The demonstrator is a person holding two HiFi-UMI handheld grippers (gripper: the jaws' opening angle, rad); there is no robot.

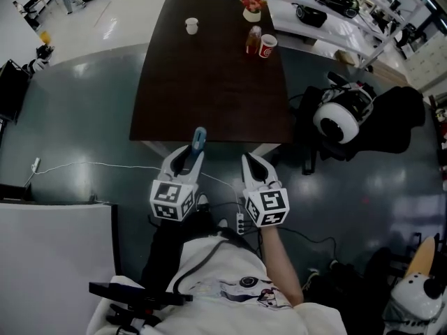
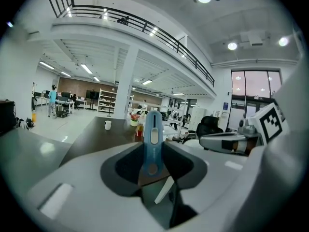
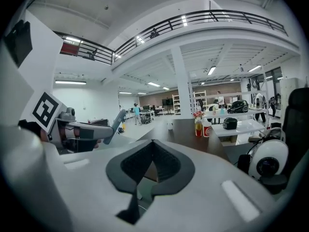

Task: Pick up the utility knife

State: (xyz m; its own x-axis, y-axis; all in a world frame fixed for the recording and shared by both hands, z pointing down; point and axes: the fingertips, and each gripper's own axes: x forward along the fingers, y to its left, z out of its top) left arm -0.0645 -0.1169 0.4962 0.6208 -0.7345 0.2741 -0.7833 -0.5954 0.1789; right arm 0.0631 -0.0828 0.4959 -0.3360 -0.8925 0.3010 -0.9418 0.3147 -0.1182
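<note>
The blue utility knife (image 1: 199, 138) sticks up from between the jaws of my left gripper (image 1: 191, 153), held off the table near its front edge. In the left gripper view the knife (image 2: 153, 141) stands upright with its grey slider facing the camera, and the left gripper (image 2: 153, 164) is shut on its lower end. My right gripper (image 1: 251, 162) hangs beside it to the right, jaws together and empty. From the right gripper view the right gripper (image 3: 152, 145) is shut, and the knife (image 3: 114, 125) shows at the left in the other gripper.
The dark brown table (image 1: 209, 82) lies ahead, with a white cup (image 1: 191, 26), a red paper cup (image 1: 267, 45), a bottle (image 1: 253, 40) and a flower pot (image 1: 251, 8) at its far end. A black chair holding a white helmet (image 1: 337, 121) stands right. Cables (image 1: 84, 165) cross the floor.
</note>
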